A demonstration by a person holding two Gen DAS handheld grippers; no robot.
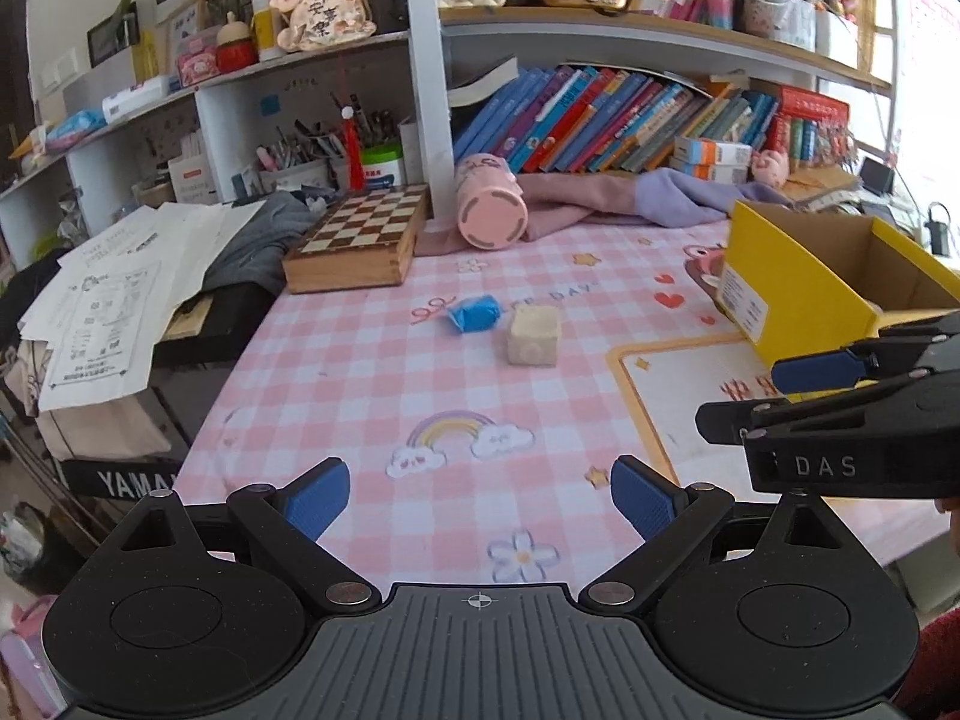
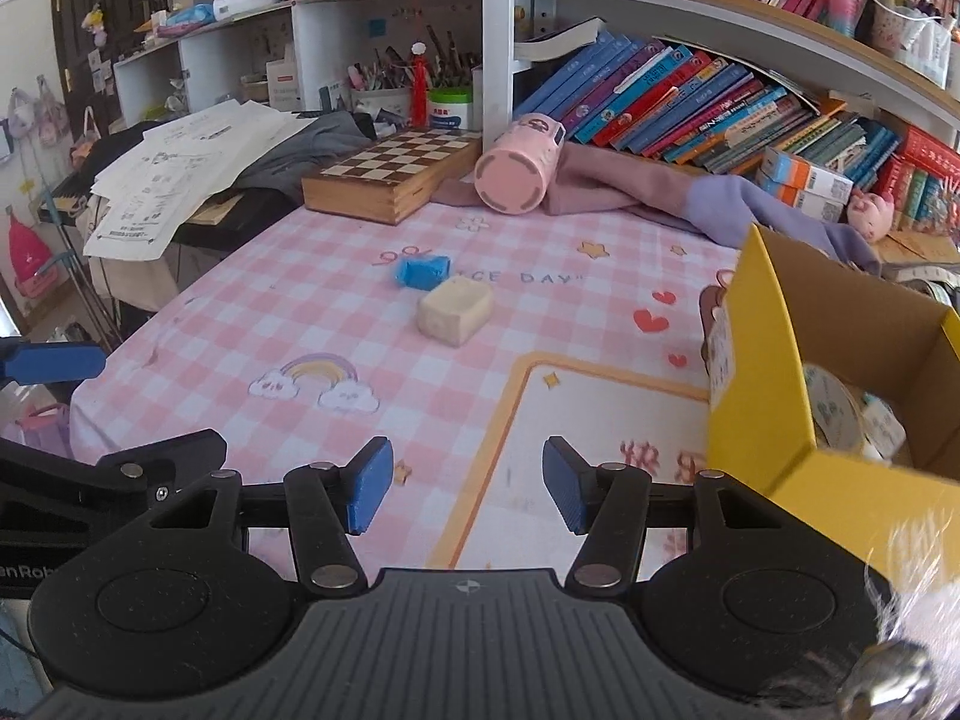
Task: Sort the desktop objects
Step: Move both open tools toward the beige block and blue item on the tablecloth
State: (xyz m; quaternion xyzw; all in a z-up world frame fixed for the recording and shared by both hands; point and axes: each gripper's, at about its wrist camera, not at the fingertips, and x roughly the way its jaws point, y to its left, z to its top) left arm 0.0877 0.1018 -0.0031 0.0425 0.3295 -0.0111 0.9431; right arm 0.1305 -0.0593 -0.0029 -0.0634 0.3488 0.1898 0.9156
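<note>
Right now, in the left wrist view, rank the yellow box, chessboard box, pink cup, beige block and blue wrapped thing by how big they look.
1. yellow box, though nearest the camera
2. chessboard box
3. pink cup
4. beige block and blue wrapped thing: look alike, no ranking

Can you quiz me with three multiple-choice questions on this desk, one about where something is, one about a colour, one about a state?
1. Where is the blue wrapped item?
A. inside the yellow box
B. on the checked cloth beside the beige block
C. on the chessboard

2. What colour is the tipped-over cup?
A. pink
B. green
C. white

3. How are the left tongs?
A. shut on the block
B. shut on nothing
C. open, holding nothing

Answers: 1 B, it lies just left of the block. 2 A, its body and base are pink. 3 C, cloth shows through the gap between the pads.
</note>
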